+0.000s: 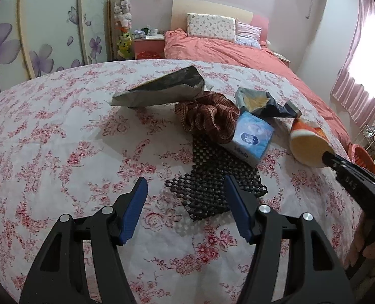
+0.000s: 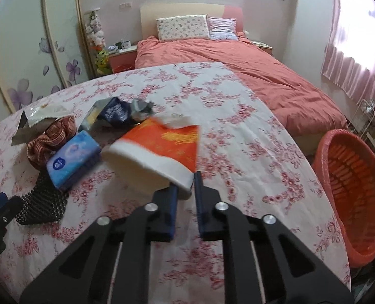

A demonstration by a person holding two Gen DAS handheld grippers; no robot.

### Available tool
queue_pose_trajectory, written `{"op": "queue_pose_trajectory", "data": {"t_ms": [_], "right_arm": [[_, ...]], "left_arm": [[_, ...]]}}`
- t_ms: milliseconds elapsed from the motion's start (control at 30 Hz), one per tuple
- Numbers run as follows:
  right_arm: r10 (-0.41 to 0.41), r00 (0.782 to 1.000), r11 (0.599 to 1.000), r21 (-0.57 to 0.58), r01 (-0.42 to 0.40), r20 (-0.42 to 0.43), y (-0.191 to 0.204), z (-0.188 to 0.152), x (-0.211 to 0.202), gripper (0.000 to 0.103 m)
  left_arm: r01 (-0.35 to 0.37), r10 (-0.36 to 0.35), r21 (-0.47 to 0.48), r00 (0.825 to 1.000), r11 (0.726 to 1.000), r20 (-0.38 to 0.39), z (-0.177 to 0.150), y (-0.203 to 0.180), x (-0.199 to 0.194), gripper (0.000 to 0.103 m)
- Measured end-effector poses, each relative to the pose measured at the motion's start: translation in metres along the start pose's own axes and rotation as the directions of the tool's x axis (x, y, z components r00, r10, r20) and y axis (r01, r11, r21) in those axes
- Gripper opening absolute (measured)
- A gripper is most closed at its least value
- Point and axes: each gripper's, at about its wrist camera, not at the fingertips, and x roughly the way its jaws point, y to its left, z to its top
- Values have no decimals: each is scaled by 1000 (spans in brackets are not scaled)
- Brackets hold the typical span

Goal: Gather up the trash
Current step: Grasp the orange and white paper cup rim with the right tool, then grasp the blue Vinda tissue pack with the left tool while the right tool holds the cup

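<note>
The right gripper point(image 2: 186, 186) is pinching the white rim of an orange hat point(image 2: 162, 144), its fingers point(image 2: 173, 195) closed tight on the fabric and lifting that edge off the table point(image 2: 238, 131). The left gripper point(image 1: 185, 190) is hovering with its fingers point(image 1: 139, 192) apart and nothing between them, just over the near end of a black mesh mat point(image 1: 207, 179). A blue tissue pack point(image 1: 250, 139) is lying on the mat's far end, touching a brown scrunchie point(image 1: 207, 119). Behind the scrunchie, a grey foil bag point(image 1: 159, 88) is lying flat, and a crumpled dark wrapper point(image 1: 263, 101) is sitting beside the hat. An orange basket point(image 2: 352, 190) is standing off the table's right edge. A bed point(image 2: 263, 76) is lying beyond.
</note>
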Motion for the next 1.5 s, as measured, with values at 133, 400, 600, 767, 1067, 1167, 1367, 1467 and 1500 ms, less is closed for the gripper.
{"op": "queue_pose_trajectory", "data": {"t_ms": [133,400,600,767,1067,1167,1367,1467,1500], "right_arm": [[29,999,998,54,-31,21,-16,0,-6,9],[46,998,988,147,-53,53,-46,1,-19,7],[67,996,980,183,-76,56,-62,0,-23,7],[76,996,977,197,-86,56,-70,-1,-23,7],[93,995,968,229,-101,46,-85,-2,-18,7],[95,994,967,233,-104,48,-89,-4,-19,7],[97,994,966,237,-107,53,-94,-5,-19,8],[98,994,965,239,-107,52,-95,-5,-18,7],[98,994,965,241,-108,52,-96,-5,-18,7]], "left_arm": [[10,-10,9,1000,1000,-6,0,-8,3,63],[49,-49,36,999,998,-1,11,-33,11,68],[71,-67,82,996,994,-52,21,-54,37,68],[60,-55,96,997,994,-61,30,-59,48,69],[84,-76,114,995,990,-70,44,-68,60,70],[149,-141,96,987,984,-81,42,-73,55,70],[171,-163,144,985,975,-64,35,-92,48,70],[162,-156,109,986,981,-66,39,-93,53,71],[156,-150,106,987,982,-64,40,-94,54,72]]}}
